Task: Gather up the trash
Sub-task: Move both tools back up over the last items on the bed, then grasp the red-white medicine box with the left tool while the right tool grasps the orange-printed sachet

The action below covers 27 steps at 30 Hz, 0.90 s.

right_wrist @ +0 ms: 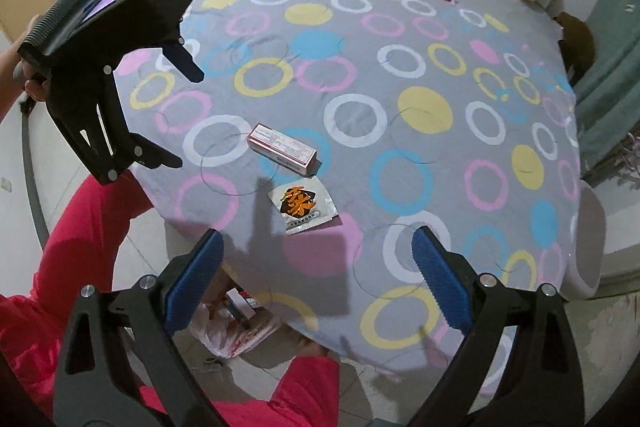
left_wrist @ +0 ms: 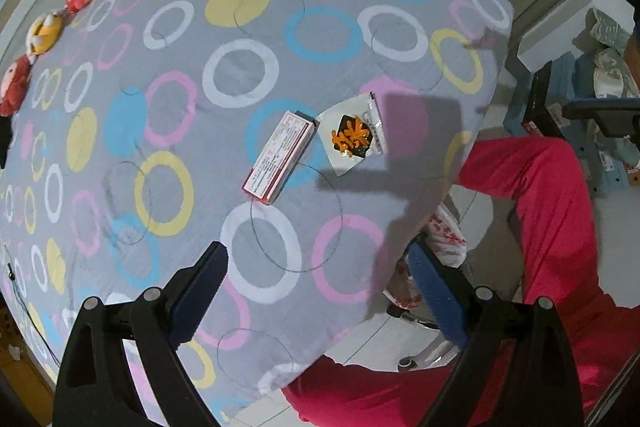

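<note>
A small box (right_wrist: 282,148) and a flat wrapper (right_wrist: 302,205) are lying side by side near the bed's (right_wrist: 460,155) edge, both waiting uncollected. A plastic bag (right_wrist: 236,331) is sitting on the floor below. Both the left claw (left_wrist: 320,275) and right claw (right_wrist: 316,263) are hovering apart, holding nothing.

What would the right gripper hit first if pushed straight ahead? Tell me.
Probably the bedsheet, just right of the snack sachet. The right gripper has open, empty jaws; depth is unclear.
</note>
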{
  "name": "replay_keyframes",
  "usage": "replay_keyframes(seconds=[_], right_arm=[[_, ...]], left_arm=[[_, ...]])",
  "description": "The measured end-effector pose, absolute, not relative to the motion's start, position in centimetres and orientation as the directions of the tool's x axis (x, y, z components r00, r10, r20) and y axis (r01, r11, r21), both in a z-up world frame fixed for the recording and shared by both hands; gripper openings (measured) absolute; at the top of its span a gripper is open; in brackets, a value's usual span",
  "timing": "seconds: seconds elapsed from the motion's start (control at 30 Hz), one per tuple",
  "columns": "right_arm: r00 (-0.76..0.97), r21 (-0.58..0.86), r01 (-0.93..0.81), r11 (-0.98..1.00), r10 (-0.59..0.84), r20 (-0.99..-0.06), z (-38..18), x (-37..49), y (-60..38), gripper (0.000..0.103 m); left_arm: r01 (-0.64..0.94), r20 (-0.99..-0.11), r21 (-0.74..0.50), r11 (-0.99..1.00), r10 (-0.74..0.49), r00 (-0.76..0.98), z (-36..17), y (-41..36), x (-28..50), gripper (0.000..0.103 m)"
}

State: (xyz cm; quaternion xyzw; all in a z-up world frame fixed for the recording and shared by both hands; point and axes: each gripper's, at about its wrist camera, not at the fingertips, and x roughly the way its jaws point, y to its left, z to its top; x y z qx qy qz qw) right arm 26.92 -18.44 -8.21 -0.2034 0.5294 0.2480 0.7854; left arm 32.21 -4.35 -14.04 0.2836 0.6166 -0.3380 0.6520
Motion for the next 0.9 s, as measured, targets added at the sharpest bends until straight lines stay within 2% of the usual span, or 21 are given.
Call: replay_keyframes(seconds=[0.9], right_arm=[[0.037,0.069,-0.679,0.731,0.128,-0.991,-25.7,33.5,-15.0,0.093]], left_arm=[[0.789,-0.993,-0.11,0.605,-0.028,-0.118,-27.8,-6.1,39.6,0.089]])
